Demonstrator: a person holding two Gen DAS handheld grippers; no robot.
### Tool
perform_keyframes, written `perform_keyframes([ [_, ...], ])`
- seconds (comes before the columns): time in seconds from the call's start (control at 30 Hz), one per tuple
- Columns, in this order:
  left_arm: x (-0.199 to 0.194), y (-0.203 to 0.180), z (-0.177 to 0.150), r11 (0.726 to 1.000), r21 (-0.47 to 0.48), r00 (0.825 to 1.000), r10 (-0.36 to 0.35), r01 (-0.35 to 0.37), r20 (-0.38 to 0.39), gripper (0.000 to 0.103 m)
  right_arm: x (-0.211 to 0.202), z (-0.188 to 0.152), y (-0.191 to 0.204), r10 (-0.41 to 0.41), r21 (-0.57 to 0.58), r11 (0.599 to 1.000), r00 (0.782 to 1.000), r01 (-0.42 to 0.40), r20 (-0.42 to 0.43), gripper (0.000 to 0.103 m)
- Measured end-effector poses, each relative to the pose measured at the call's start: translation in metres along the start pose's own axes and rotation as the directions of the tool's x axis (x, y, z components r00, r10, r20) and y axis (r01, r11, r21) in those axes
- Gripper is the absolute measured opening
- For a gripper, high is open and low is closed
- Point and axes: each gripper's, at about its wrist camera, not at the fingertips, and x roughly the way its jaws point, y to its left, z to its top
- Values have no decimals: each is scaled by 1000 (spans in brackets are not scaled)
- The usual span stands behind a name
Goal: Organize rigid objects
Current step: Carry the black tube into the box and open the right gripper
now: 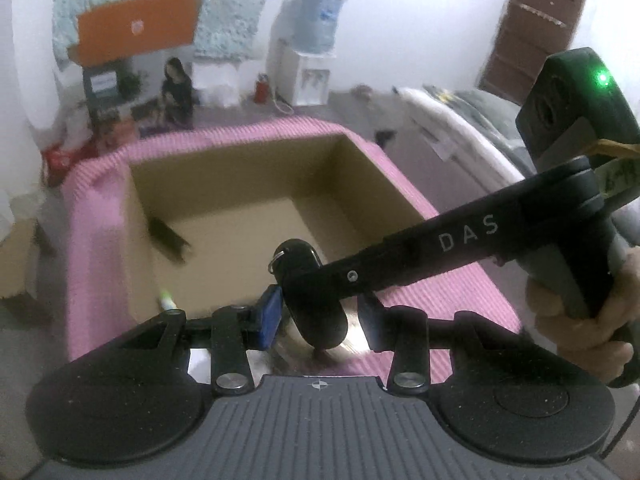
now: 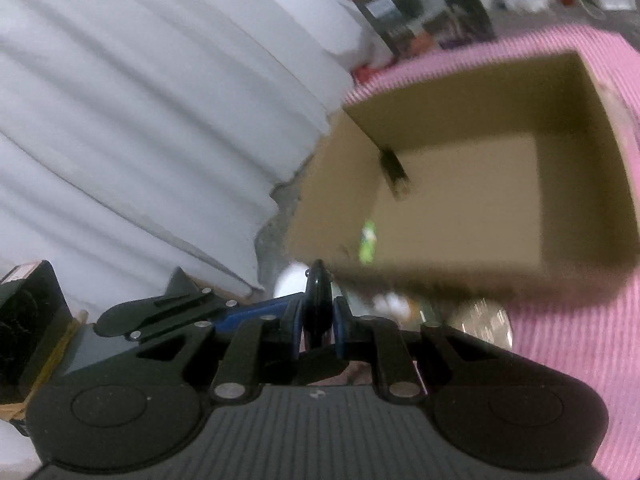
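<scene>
Black key fob [image 1: 312,296] lengthwise between both grippers' pads, ring end boxward.

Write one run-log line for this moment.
right gripper: shut on black key fob | left gripper: around fob | cardboard box: open, ahead

Home room: water dispenser [image 1: 306,76], bedding [image 1: 460,120], wooden door [image 1: 536,28].

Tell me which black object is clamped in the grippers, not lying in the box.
The oval black key fob with the metal ring; the other black piece lies inside the cardboard box.
</scene>
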Motion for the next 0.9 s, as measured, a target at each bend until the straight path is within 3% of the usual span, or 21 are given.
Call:
perform_keyframes([
  [0.17, 36, 32, 29, 999, -26, 996, 45, -47, -71, 40, 38, 46, -17, 21, 56, 998, 999, -19, -45, 17],
  [0.37, 86, 71, 48, 990, -41, 976, 125, -134, -177, 40, 102, 85, -41, 2, 118, 993, 992, 14, -129, 17],
  [0.57, 94, 89, 52, 982, -46, 967, 174, -185, -184, 42, 141, 105, -54, -25, 135, 990, 983, 51, -182, 20],
  [0.73, 81, 83, 50, 981, -47, 971, 178, -187, -158, 42, 142, 106, -58, -15, 139, 989, 984, 40, -177, 21],
  [0.9, 57, 74, 48, 983, -59, 980, 164, -171, -110, 42, 108, 98, -54, 5, 140, 990, 993, 12, -120, 21],
])
